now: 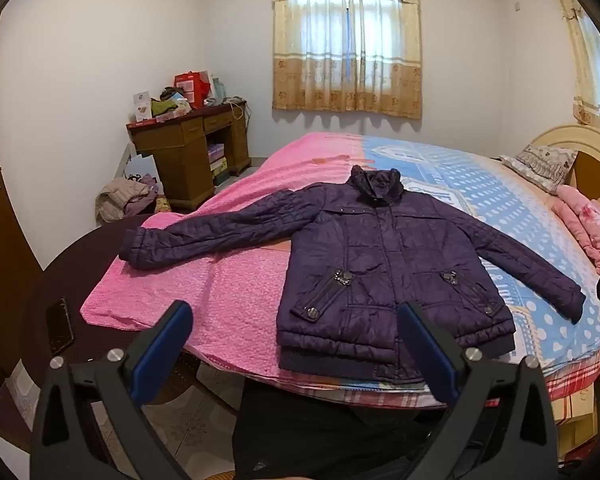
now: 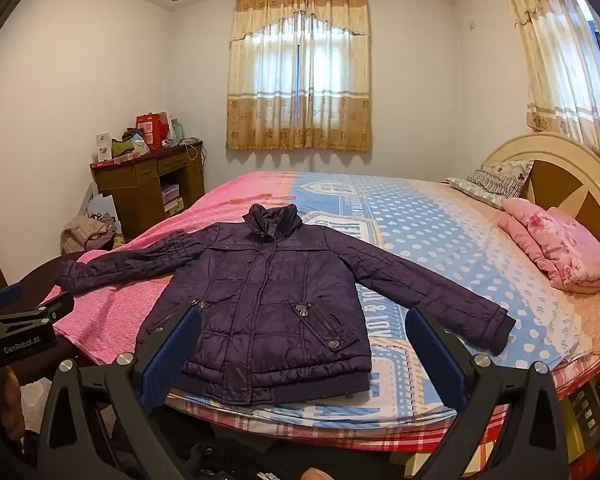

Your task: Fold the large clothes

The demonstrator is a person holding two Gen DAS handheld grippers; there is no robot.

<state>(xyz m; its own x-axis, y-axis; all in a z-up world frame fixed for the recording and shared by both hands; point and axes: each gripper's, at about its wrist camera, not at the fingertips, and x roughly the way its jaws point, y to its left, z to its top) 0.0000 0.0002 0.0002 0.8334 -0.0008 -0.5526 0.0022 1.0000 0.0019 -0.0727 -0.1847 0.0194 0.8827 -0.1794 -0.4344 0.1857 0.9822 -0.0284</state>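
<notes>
A dark purple quilted jacket lies flat, front up and zipped, on the bed, collar away from me, hem at the near edge, both sleeves spread out to the sides. It also shows in the right wrist view. My left gripper is open and empty, held back from the bed edge in front of the jacket's hem. My right gripper is open and empty, also short of the hem. The left gripper's body shows at the left edge of the right wrist view.
The bed has a pink blanket on its left part and a blue dotted sheet. A folded pink quilt and a pillow lie by the headboard. A cluttered wooden desk stands at the far left. A dark round table with a phone is near left.
</notes>
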